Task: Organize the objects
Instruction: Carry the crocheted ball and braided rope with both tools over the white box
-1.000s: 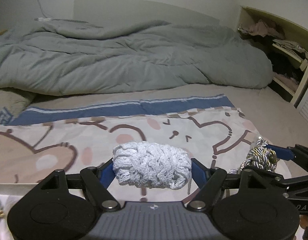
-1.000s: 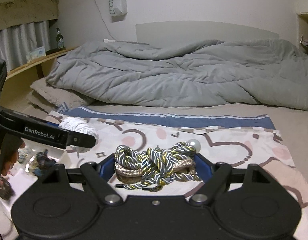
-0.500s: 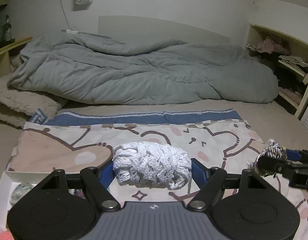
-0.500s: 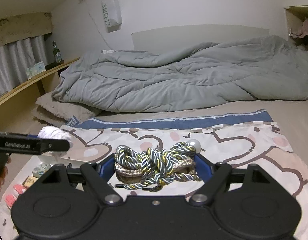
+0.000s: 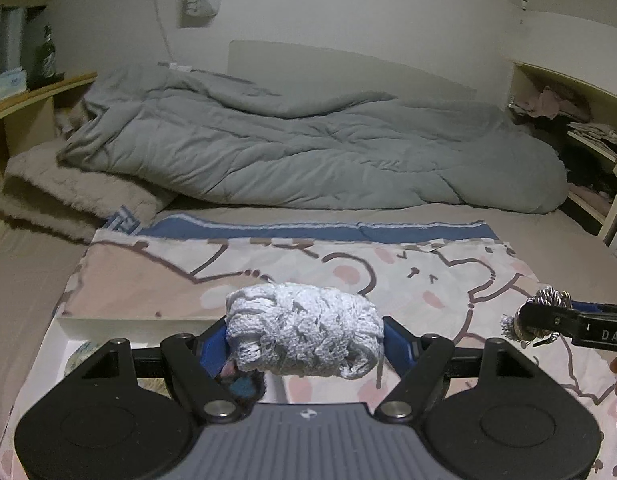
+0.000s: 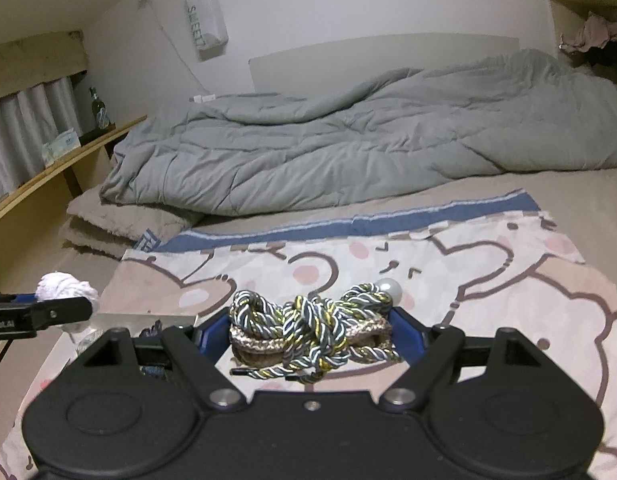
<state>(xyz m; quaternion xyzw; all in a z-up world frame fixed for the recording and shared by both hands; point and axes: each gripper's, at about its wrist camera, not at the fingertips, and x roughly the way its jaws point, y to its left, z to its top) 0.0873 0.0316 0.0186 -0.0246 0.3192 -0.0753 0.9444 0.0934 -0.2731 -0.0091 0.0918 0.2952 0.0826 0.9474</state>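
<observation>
Left gripper (image 5: 304, 336) fingers clamp the white knitted bundle (image 5: 302, 330), right gripper (image 6: 312, 334) fingers clamp the twisted cord bundle (image 6: 308, 330); keep both squeezed, release once over the white box (image 5: 120, 326) below the left fingers.

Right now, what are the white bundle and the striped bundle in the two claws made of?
The white bundle looks like soft cotton-type cord, braided and matte, going by its fuzzy woven surface. The striped bundle seems to be twisted rope in grey, yellow and beige strands with a slight sheen, perhaps synthetic. A glossy bead sits beside it, possibly plastic.
</observation>
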